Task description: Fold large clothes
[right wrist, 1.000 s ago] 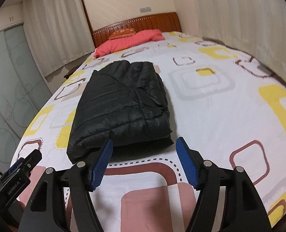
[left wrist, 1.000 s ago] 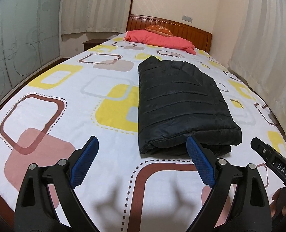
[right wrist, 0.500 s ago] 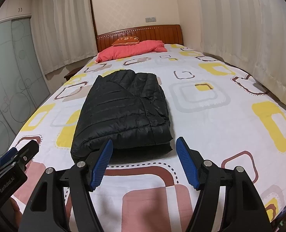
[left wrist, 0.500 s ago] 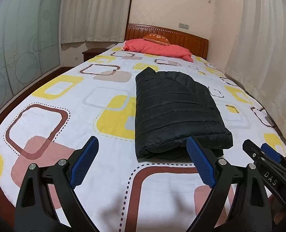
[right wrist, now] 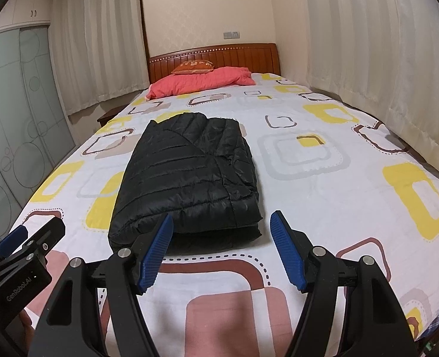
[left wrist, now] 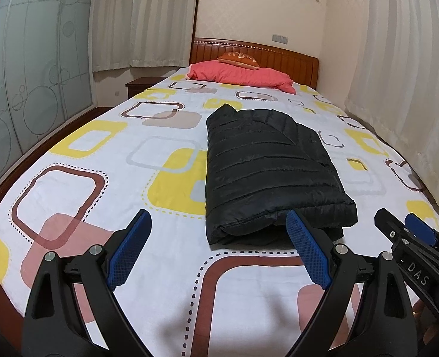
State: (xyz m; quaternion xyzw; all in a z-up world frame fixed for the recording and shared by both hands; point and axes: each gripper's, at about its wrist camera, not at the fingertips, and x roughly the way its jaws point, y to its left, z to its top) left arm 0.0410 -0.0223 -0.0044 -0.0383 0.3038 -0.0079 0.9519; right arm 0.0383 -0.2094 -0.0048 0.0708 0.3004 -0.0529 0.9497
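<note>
Centrally on the bed (left wrist: 79, 148), a black quilted jacket (left wrist: 267, 166) lies folded into a thick rectangle on a white sheet printed with yellow, brown and grey rounded squares. Its near end faces both cameras, stacked layers showing at that edge. At the far end, a coral pillow (left wrist: 243, 76) with a small orange cushion (left wrist: 239, 58) on it rests against a wooden headboard (left wrist: 278, 55). Pale curtains (right wrist: 368, 59) hang on both sides of the room. The left claw (left wrist: 218, 248) sits above the sheet just short of the jacket, blue pads spread wide, gripping nothing. The right claw (right wrist: 222, 250) hovers likewise, pads apart and empty, just before the jacket's near edge.
</note>
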